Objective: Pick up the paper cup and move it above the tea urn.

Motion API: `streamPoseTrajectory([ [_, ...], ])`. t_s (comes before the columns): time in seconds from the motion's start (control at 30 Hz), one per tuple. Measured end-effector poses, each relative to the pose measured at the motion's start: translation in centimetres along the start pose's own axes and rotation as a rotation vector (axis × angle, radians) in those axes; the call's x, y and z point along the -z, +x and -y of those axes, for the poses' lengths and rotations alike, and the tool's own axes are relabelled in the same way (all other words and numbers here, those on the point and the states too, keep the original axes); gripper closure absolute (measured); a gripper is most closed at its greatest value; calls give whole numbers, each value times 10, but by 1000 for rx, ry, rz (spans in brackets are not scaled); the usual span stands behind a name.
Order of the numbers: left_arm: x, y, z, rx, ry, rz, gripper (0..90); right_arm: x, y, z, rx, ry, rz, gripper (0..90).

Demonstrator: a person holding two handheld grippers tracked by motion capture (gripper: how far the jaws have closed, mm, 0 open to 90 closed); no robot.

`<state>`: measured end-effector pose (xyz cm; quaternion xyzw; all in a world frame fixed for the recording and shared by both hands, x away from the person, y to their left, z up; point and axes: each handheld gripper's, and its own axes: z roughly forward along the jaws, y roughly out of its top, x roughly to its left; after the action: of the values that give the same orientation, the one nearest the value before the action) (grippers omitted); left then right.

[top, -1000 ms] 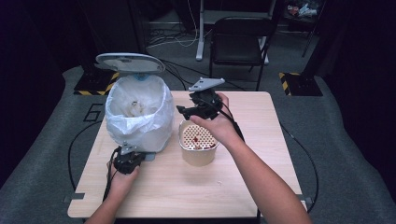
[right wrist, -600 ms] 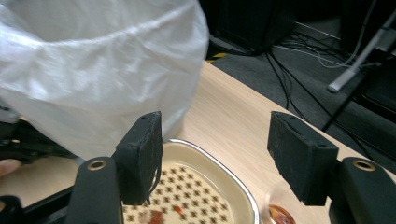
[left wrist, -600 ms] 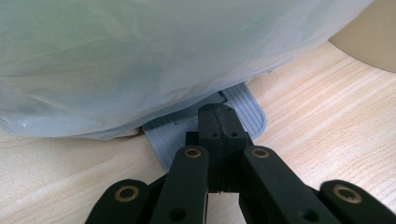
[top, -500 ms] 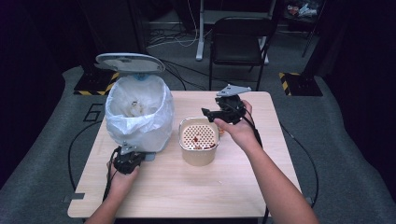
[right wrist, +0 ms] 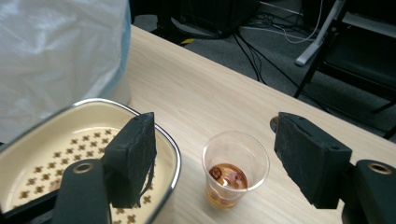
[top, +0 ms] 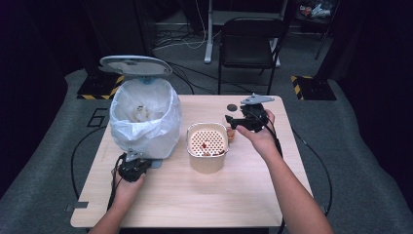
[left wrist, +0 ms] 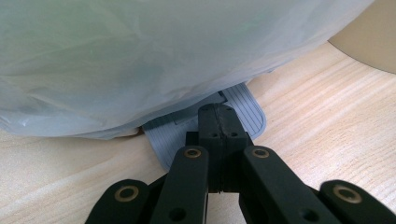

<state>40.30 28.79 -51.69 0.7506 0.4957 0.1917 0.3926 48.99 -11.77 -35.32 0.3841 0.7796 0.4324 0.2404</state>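
Observation:
A clear plastic cup (right wrist: 235, 169) with a little brown liquid stands on the table just right of a cream basin (top: 207, 161) with a perforated insert. My right gripper (right wrist: 219, 149) hangs open above the cup, one jaw on each side of it, touching nothing; in the high view the right gripper (top: 237, 122) is at the basin's far right corner. My left gripper (left wrist: 217, 114) is shut, with its tips pressed on the grey foot pedal (left wrist: 247, 105) of a bin (top: 145, 122) lined with a white bag. The bin's lid (top: 135, 65) stands open.
A small black round object (top: 232, 107) lies on the table (top: 243, 195) behind the cup. Cables trail off both sides of the table. A black chair (top: 251, 46) stands beyond the far edge. Bare wood lies in front of the basin.
My right gripper has moved rightward from above the basin's far side to over the cup. The left gripper has stayed on the pedal.

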Motion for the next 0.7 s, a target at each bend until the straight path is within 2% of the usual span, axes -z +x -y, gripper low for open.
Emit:
streamPoseTrajectory([
  [0.1, 0, 0, 0, -2, 1, 0, 900, -4, -6, 9, -7, 19, 21, 278],
  [0.47, 0, 0, 0, -2, 0, -1, 900, -16, -26, 32, -37, 26, 29, 271],
  [0.7, 0, 0, 0, 2, -2, 1, 900, -31, -35, 50, -47, 56, 37, 254],
])
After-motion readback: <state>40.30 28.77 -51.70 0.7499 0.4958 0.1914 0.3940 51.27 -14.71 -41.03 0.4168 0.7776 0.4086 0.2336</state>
